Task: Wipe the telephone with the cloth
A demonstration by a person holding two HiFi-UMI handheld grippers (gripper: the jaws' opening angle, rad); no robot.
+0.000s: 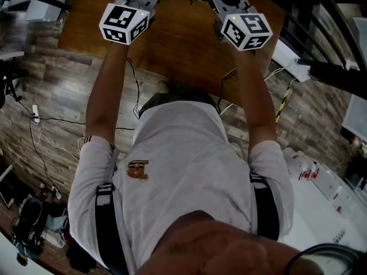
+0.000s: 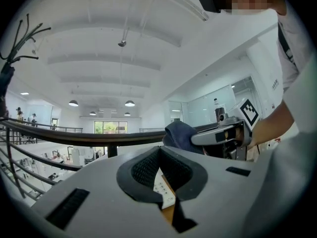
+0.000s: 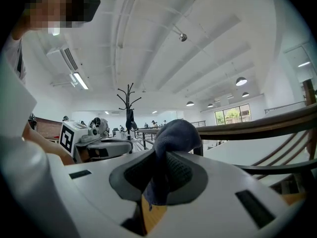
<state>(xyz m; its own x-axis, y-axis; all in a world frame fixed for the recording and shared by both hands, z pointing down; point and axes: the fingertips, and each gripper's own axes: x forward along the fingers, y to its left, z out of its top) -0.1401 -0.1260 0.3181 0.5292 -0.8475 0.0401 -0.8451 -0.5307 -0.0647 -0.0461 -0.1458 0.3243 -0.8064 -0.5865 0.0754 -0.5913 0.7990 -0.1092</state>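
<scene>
Two grippers hover over the table (image 1: 183,39): the right gripper (image 3: 162,158) pinches the cloth (image 3: 174,133), the left gripper (image 2: 158,155) has its jaws together and empty, with the telephone (image 2: 164,186) glimpsed through their near gap. Wiping looks unstarted; next the cloth must descend onto it.

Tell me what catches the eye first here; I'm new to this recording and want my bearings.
The dark blue cloth stands out, bunched and pinched in the right gripper, whose jaws are shut on it. In the left gripper view, a strip of the white telephone with its buttons shows beneath the left gripper. In the head view, both arms reach forward over a brown wooden table.
</scene>
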